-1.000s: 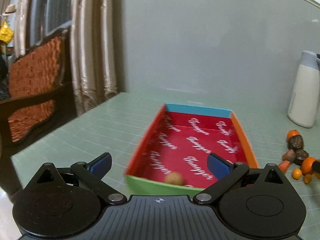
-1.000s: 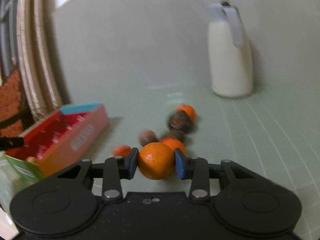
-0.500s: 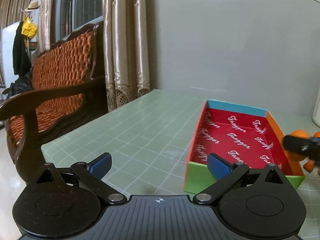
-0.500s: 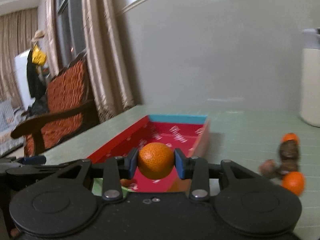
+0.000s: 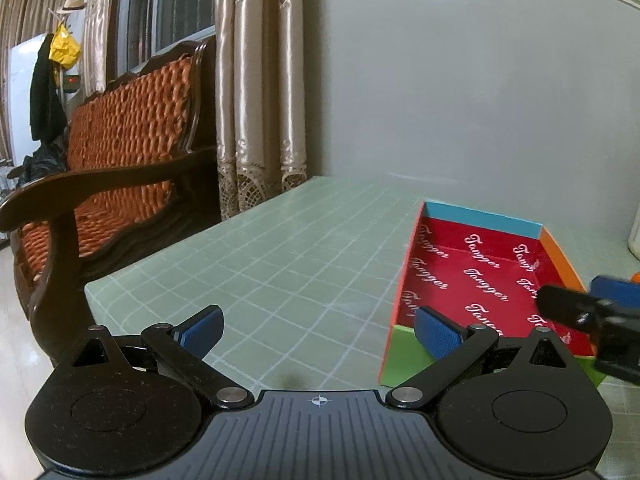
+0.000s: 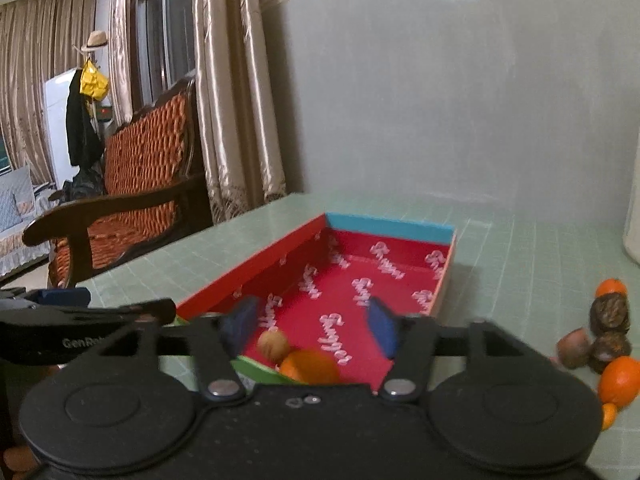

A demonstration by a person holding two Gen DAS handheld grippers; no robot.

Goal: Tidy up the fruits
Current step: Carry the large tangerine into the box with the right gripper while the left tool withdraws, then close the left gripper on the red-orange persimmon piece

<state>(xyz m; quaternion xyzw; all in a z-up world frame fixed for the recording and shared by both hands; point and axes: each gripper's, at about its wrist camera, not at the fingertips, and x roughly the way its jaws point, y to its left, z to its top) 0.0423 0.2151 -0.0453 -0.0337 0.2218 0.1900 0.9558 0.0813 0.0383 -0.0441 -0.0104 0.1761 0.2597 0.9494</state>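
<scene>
A shallow red box (image 6: 404, 230) with a blue far wall and a green near wall stands on the green tiled table; it also shows in the left wrist view (image 5: 480, 216). My right gripper (image 6: 312, 326) is open over the box's near end. An orange (image 6: 310, 367), blurred, sits just below it inside the box beside a small tan fruit (image 6: 273, 346). My left gripper (image 5: 318, 330) is open and empty, left of the box over the table. The right gripper's fingers (image 5: 576, 312) show at the right edge of the left wrist view.
Several loose fruits lie on the table right of the box: oranges (image 6: 619, 376) and brown fruits (image 6: 609, 313). A white jug (image 6: 634, 216) stands at the far right. A wooden sofa (image 5: 120, 184) and curtains (image 5: 256, 92) stand left of the table.
My right gripper carried the orange over the box and opened; the orange has dropped out of the jaws into the box. My left gripper swung left, away from the box.
</scene>
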